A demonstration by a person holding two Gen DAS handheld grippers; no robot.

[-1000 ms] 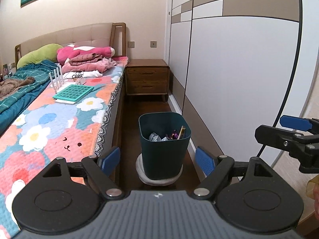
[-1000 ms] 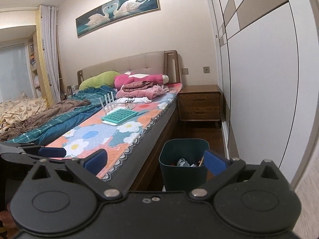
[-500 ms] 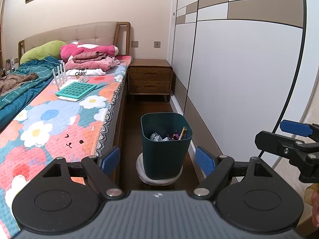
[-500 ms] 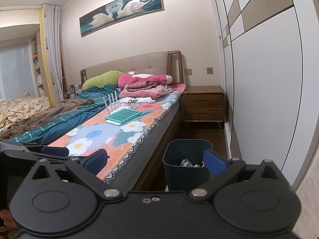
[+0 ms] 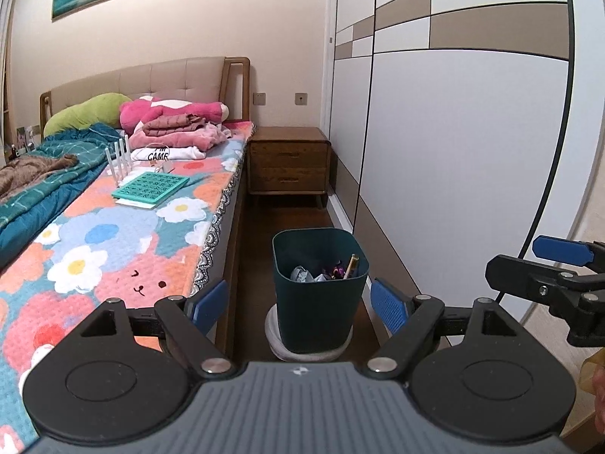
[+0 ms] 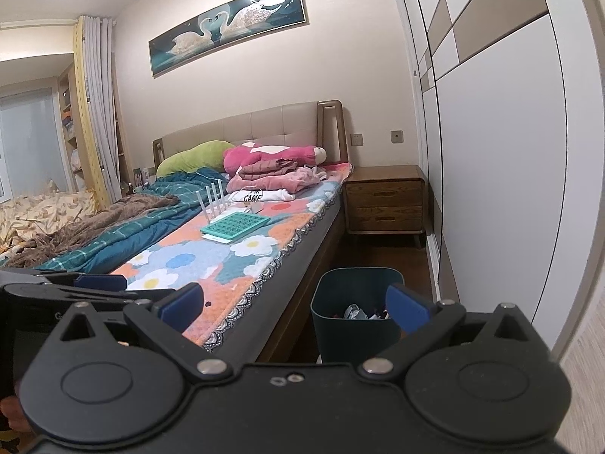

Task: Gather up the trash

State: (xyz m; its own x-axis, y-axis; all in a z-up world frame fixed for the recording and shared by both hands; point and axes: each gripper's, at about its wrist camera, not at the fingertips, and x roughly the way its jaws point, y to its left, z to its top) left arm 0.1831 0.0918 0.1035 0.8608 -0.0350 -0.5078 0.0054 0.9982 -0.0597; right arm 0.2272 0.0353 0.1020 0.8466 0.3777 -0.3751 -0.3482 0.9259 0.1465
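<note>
Since a second ago the left gripper (image 5: 298, 304) has tilted slightly upward, jaws apart, empty. Beyond it stands the rounded-square, dark green plastic bin (image 5: 319, 295) holding crumpled trash (image 5: 302, 274); the right gripper (image 6: 295, 306) also gapes empty.

Landmark: the bed (image 5: 124, 242), covered by a floral spread. A teal grid board (image 5: 151, 188) lies flat on the spread, with four white upright rods (image 5: 119, 159) just behind it. Folded pink clothes (image 5: 181, 132) are stacked toward the headboard (image 5: 151, 77), beside a green pillow (image 5: 87, 111). A wooden nightstand (image 5: 289, 160) stands beside the bed's head end. A swan picture (image 6: 227, 28) hangs above the headboard. A wardrobe (image 5: 453, 132) faces the bed's side.
</note>
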